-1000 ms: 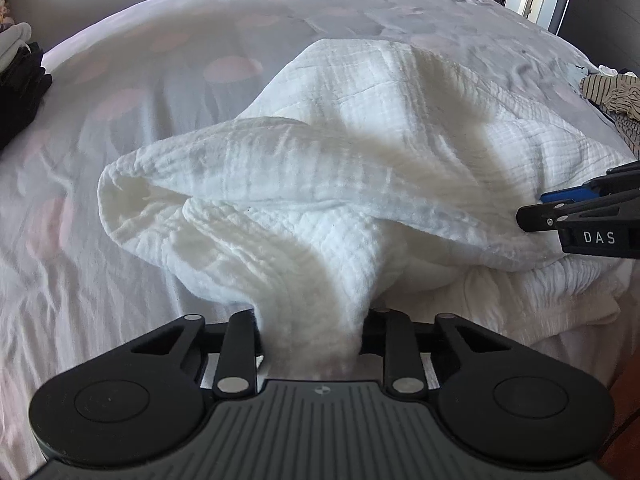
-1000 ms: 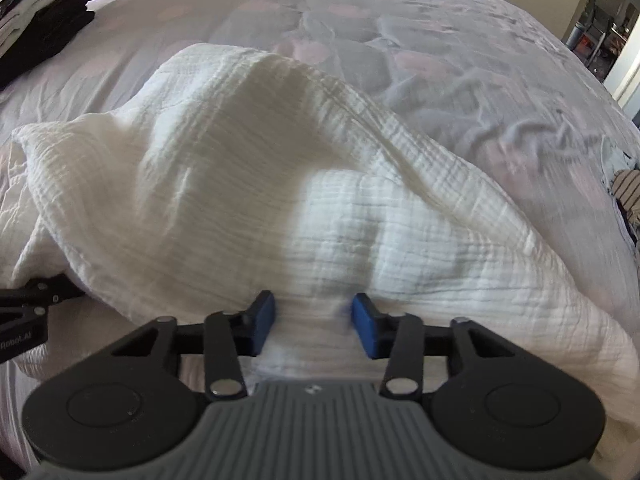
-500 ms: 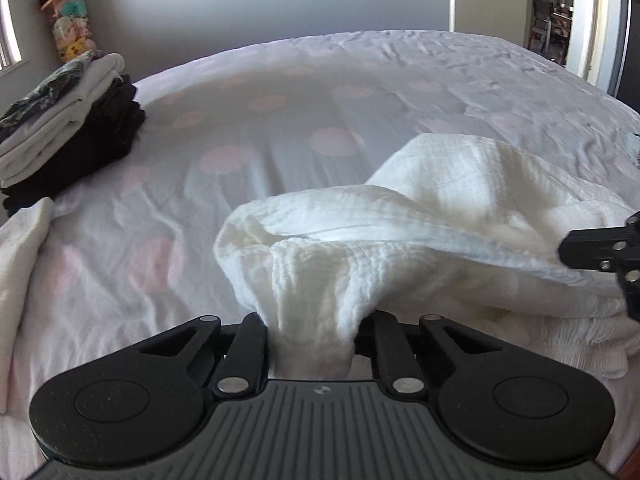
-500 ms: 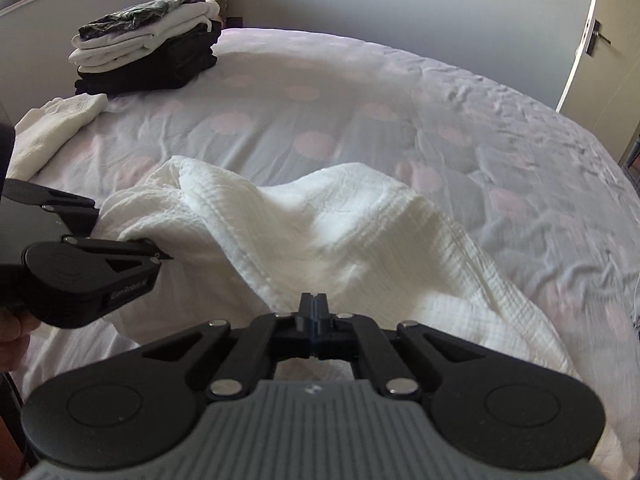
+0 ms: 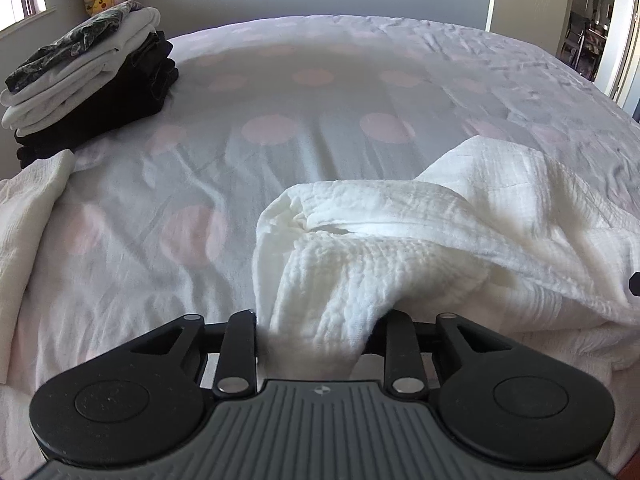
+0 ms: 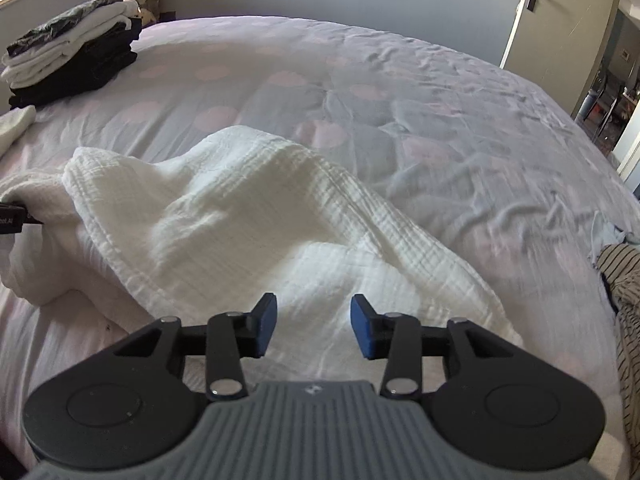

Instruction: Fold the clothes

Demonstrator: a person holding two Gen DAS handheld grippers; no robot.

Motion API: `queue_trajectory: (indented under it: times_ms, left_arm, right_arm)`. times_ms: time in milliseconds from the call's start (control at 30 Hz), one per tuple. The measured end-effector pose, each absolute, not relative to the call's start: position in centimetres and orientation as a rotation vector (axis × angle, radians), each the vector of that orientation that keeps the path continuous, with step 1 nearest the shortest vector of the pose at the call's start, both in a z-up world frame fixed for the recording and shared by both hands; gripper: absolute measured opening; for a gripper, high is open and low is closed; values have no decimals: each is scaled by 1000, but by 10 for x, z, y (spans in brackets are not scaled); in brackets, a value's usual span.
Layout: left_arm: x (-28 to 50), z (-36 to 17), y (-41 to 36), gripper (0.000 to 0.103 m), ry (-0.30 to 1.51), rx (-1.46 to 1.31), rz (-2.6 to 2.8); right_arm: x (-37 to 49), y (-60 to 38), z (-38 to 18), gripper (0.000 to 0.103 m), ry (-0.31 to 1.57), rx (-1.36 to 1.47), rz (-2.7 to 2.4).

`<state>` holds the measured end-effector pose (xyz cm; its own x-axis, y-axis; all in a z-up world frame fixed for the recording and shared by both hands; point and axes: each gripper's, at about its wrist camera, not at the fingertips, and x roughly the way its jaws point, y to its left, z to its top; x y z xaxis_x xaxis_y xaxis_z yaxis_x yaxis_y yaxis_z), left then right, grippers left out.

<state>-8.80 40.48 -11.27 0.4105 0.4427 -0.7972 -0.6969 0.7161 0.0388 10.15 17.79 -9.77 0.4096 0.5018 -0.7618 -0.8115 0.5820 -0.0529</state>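
My right jaws (image 6: 313, 326) have just been opening: half a second ago they were pressed together, and now the blue pads stand spread with nothing between them, only cloth (image 6: 248, 216) lying on the bed below the gap. My left jaws (image 5: 320, 330) have been opening too, yet a bunched wad of the cloth (image 5: 400, 248) sits between them and fills the gap. From what shows I take it as pinched, though the pads themselves are hidden by the fabric. I read this as the right side letting go to take a fresh hold while the left keeps its corner, so the fold is not yet laid.

The cloth is white, crinkled and soft, like muslin. It lies in a loose heap on the bed (image 5: 320, 120), in the lower right of the left view and across the middle and left of the right view, with one layer humped over another and no clean edge squared up. It will sag wherever I do not hold it.

A folded stack (image 5: 88, 88) sits at upper left, well apart, and a striped garment (image 6: 624, 280) lies at the right edge.
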Motion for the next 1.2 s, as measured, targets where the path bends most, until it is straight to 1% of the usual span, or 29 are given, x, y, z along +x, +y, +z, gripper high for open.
queue_trajectory:
  times_ms: [33,67,100,167,200,267,300,400,433,467,533,567,600,667,800,967,1200]
  left_arm:
    - [-90,-114,406,43,898,-335,730]
    - [-92,-114,407,56,904,-349,725]
    - [-94,-115,408,63,907,-369,714]
    - [-100,-115,409,64,908,-416,691]
    - [-104,-115,411,67,906,-446,683]
    - [-112,-117,414,72,903,-505,667]
    - [-116,-119,417,73,905,-536,660]
    - [-124,-126,425,73,918,-598,679]
    - [-126,-127,427,73,922,-606,691]
    - [-127,-128,428,73,922,-609,698]
    - [-128,-126,428,73,913,-607,706]
    - [-129,-125,427,76,907,-602,705]
    - [-128,-124,425,81,905,-592,708]
    - [-127,-124,423,83,916,-565,723]
    - [-122,-133,422,84,975,-536,749]
    - [-118,-144,425,84,1013,-534,758]
    - [-108,-153,425,83,1011,-487,760]
  right_arm:
    - [97,178,-95,56,774,-449,896]
    - [92,178,-93,62,770,-447,931]
    - [86,178,-91,64,765,-450,963]
    - [74,179,-88,72,755,-476,1024]
    - [68,180,-89,74,756,-500,1051]
    - [60,183,-94,76,755,-571,1062]
    - [59,184,-97,76,755,-602,1042]
    - [70,184,-107,69,794,-630,946]
    - [77,183,-109,60,825,-613,930]
    - [82,183,-111,39,849,-597,920]
    - [89,179,-108,14,852,-564,908]
    - [90,177,-102,12,825,-544,904]
    - [90,174,-95,9,792,-523,900]
    - [93,169,-78,7,726,-484,888]
    - [112,161,-37,6,606,-403,825]
    - [137,148,16,5,460,-371,732]
    - [165,118,76,5,349,-369,615]
